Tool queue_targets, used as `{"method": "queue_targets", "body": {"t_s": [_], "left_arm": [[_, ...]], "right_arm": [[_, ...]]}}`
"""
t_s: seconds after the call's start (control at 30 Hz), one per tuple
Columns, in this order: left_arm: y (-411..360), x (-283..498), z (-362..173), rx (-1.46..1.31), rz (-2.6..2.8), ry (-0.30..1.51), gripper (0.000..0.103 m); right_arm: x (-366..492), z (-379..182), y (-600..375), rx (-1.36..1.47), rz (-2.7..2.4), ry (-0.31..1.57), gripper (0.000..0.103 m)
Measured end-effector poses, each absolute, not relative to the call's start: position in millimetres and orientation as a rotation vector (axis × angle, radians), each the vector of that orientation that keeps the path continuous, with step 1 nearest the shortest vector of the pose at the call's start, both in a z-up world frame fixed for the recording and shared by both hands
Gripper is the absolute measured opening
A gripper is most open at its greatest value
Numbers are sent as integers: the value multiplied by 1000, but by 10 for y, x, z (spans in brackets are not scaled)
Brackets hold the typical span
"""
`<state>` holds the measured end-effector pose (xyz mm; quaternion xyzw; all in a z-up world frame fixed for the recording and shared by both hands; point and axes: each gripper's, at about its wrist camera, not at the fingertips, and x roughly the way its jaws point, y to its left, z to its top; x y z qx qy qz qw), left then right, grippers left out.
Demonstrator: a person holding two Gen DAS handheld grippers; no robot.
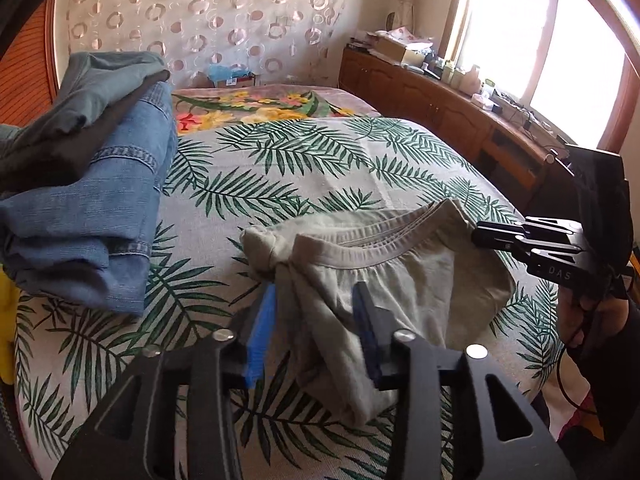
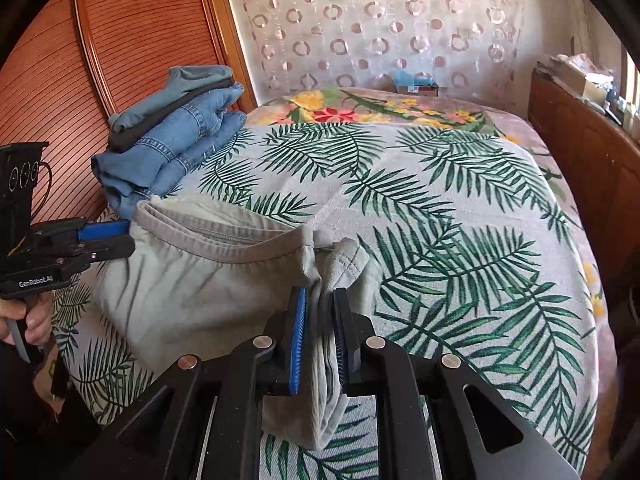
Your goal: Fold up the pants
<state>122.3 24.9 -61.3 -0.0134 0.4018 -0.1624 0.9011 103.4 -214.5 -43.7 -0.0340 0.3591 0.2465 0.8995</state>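
Closest to the left wrist lens: left gripper [image 1: 316, 300], jaws released and standing well apart, blue pads [image 1: 260, 332] either side of a bunched fold of the pants [image 1: 400, 280]. Left pad clear of the cloth; contact at the right pad hard to tell.

Closest to the right wrist lens: right gripper [image 2: 320, 300], jaws nearly together, clenched on a narrow bundle of the same pale grey pants [image 2: 180, 280], cloth filling the gap between the pads.

Pants spread on the palm-leaf bedspread [image 1: 320, 160] by the near edge of the bed, elastic waistband [image 1: 372, 252] turned toward the far side, one gripper at each end of it.

Stacked along the left edge of the bed, near but apart from the pants: folded jeans [image 1: 100, 200] under darker garments.
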Motion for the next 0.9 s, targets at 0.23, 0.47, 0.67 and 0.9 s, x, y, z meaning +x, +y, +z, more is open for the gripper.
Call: {"method": "queue_targets", "body": {"t_s": [0.23, 0.47, 0.67, 0.9], "left_arm": [[295, 1079, -652, -34, -326, 824, 74], [289, 903, -706, -15, -283, 817, 77], [284, 755, -680, -11, -307, 804, 65], [123, 630, -757, 38, -365, 821, 48]], "right_arm": [[715, -388, -2234, -64, 519, 723, 32], [501, -423, -2294, -64, 511, 724, 37], [439, -460, -2391, -40, 509, 741, 37], [387, -559, -2442, -42, 512, 770, 37]]}}
